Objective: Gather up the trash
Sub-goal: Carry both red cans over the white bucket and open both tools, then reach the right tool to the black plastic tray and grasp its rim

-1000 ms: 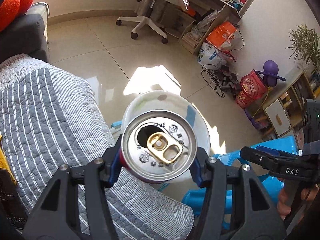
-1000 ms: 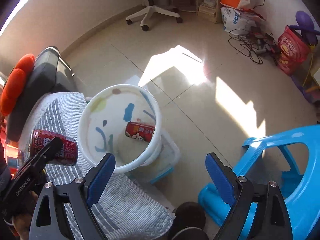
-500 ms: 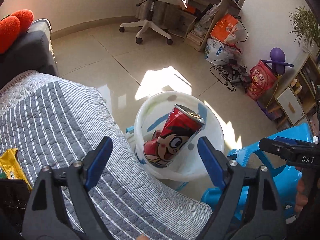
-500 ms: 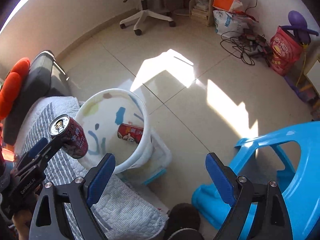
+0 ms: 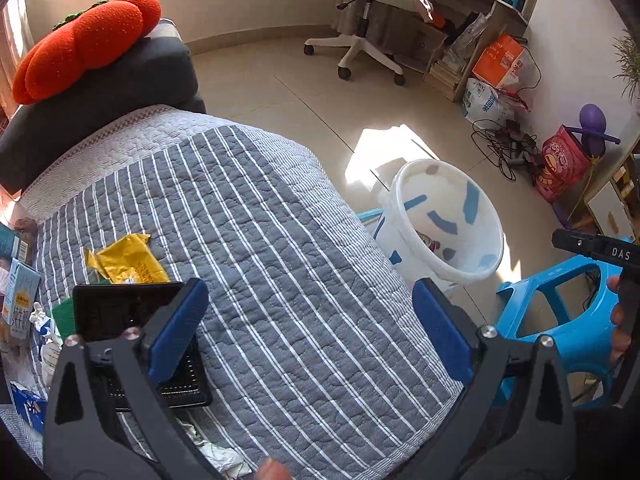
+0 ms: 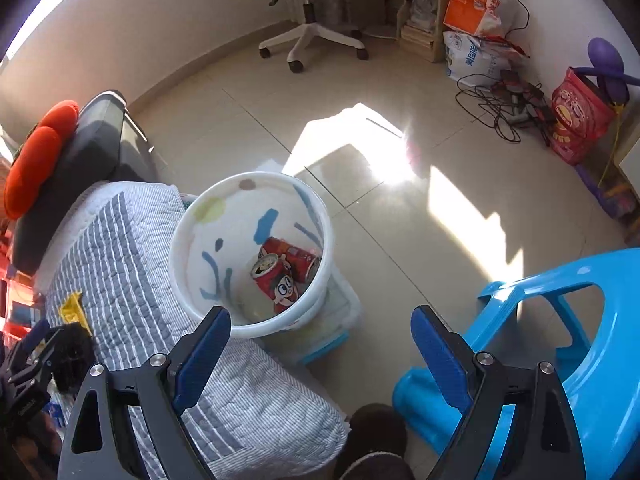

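Note:
A white bucket [image 6: 224, 232] with coloured patches stands on the floor beside the striped sofa cover [image 5: 280, 240]. Two red cans [image 6: 280, 284] lie inside it; only a bit of one can [image 5: 430, 242] shows in the left wrist view. My left gripper [image 5: 306, 292] hangs over the sofa cover, its jaws opening with nothing between them. Below its left finger lie a black tray [image 5: 120, 312] and a yellow wrapper [image 5: 128, 260]. My right gripper [image 6: 320, 316] stands open and empty just in front of the bucket.
A blue plastic stool [image 6: 560, 340] stands right of the bucket, which rests on a clear box [image 6: 332, 332]. A milk carton [image 5: 20, 296] and crumpled paper [image 5: 216, 452] lie on the sofa. An orange cushion [image 5: 88, 40], an office chair [image 5: 360, 20] and floor cables [image 6: 500, 108] are farther off.
My left gripper let go of the red can, which dropped into the bucket. It opened wide and swung left, back over the sofa. The right gripper has barely moved.

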Motion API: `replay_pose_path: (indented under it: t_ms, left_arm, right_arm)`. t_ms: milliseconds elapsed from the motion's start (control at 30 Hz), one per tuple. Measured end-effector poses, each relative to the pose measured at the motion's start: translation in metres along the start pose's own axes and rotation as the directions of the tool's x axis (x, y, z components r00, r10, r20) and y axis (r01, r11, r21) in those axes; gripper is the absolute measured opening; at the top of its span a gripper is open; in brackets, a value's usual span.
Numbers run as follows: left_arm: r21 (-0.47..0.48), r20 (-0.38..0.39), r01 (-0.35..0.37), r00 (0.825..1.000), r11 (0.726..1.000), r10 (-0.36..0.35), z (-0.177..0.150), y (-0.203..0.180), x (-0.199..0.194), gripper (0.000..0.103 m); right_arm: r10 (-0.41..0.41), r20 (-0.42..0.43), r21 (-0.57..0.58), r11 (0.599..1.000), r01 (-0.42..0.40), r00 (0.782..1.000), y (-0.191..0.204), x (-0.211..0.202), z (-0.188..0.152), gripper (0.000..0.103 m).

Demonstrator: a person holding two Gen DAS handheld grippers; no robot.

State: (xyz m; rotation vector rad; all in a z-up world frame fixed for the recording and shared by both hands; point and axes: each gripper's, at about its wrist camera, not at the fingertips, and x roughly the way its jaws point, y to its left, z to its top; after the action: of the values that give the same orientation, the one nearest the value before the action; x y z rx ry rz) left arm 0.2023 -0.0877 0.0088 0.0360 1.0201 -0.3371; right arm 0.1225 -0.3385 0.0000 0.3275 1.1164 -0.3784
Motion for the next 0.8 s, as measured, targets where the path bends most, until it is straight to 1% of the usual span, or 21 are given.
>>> replay_pose_path:
  t_ms: [167,333,567,667,800]
  left_arm:
    - [-0.026,-0.012,-0.07,0.997,0.997,0.07,-0.017,0.035,-0.021,0.102]
    - [-0.046,-0.01,-0.137,0.991,0.99,0.136,-0.037,0.074,-0.04,0.102]
    - [-0.141,-0.04,-0.225,0.974,0.964,0.222,-0.065,0.138,-0.058,0.102]
    - [-0.162,-0.059,-0.259,0.966,0.952,0.253,-0.074,0.161,-0.065,0.102]
    - [-0.188,-0.077,-0.287,0.958,0.939,0.277,-0.085,0.191,-0.073,0.102]
  right_arm:
    - [0.02,0.0,-0.033,0.999,-0.02,1.0,0.02,-0.004,-0.005,0.093]
    - [0.032,-0.005,-0.095,0.995,-0.032,0.999,0.053,-0.005,-0.014,0.093]
    - [0.057,-0.046,-0.206,0.976,-0.065,0.997,0.116,0.004,-0.026,0.093]
    - [0.062,-0.066,-0.262,0.962,-0.077,0.996,0.148,0.009,-0.034,0.093]
    - [0.07,-0.095,-0.326,0.94,-0.097,0.993,0.191,0.017,-0.047,0.093]
